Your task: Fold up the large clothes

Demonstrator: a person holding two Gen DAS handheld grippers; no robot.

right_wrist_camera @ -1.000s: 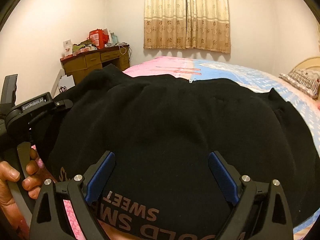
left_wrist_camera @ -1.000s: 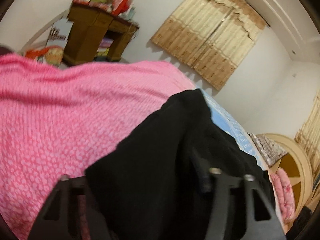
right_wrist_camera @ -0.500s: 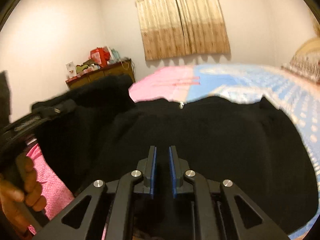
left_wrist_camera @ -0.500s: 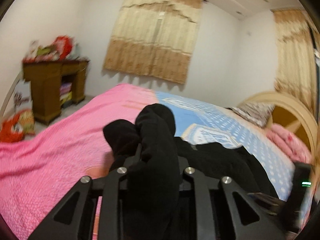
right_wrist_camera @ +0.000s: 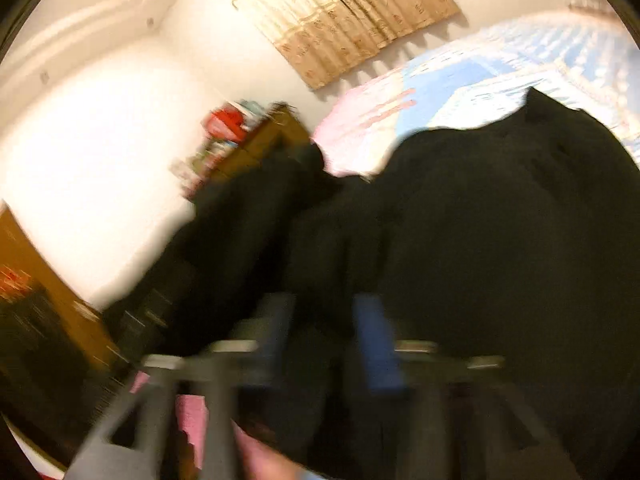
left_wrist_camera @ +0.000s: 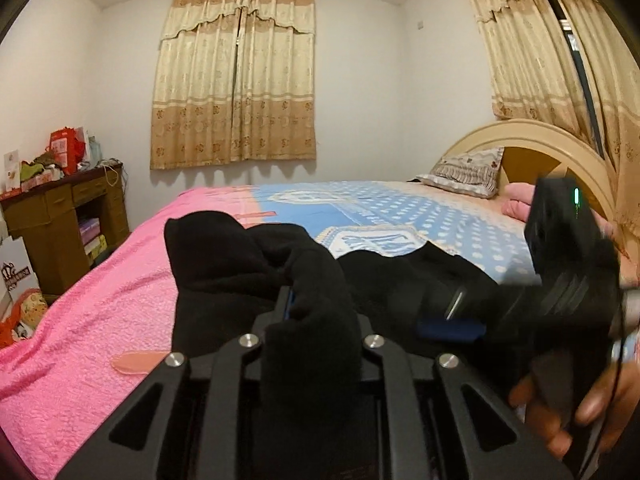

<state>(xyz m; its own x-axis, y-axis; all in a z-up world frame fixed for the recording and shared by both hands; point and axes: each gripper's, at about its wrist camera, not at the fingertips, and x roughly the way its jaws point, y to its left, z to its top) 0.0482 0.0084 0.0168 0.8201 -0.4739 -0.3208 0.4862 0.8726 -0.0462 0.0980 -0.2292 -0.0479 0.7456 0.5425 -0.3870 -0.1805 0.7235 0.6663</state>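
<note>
The black top point(left_wrist_camera: 248, 256) lies on the bed point(left_wrist_camera: 100, 320), partly on the pink side and partly on the blue side, and a thick bunch of it is lifted up in my left gripper point(left_wrist_camera: 316, 320). That one is squeezed shut on the cloth, with the soft black stuff spilling over both fingers. My right gripper point(right_wrist_camera: 324, 332) is low at the near edge of the same top. Its 2 blue pads point(right_wrist_camera: 376, 344) sit close together with dark cloth between them, so I think it is pinching the top too, but that picture is very smeary. From the left camera I can also see the right gripper and the hand point(left_wrist_camera: 576, 404) that holds it, close beside me. To do this step well, I think I should lift both sides to the same height and carry them the same way, so the fold comes out straight. I should keep the cloth a little tight between my 2 grips, and not pull so hard that it slips out. The brown desk point(left_wrist_camera: 60, 220) and the curtains point(left_wrist_camera: 236, 76) are well away.
</note>
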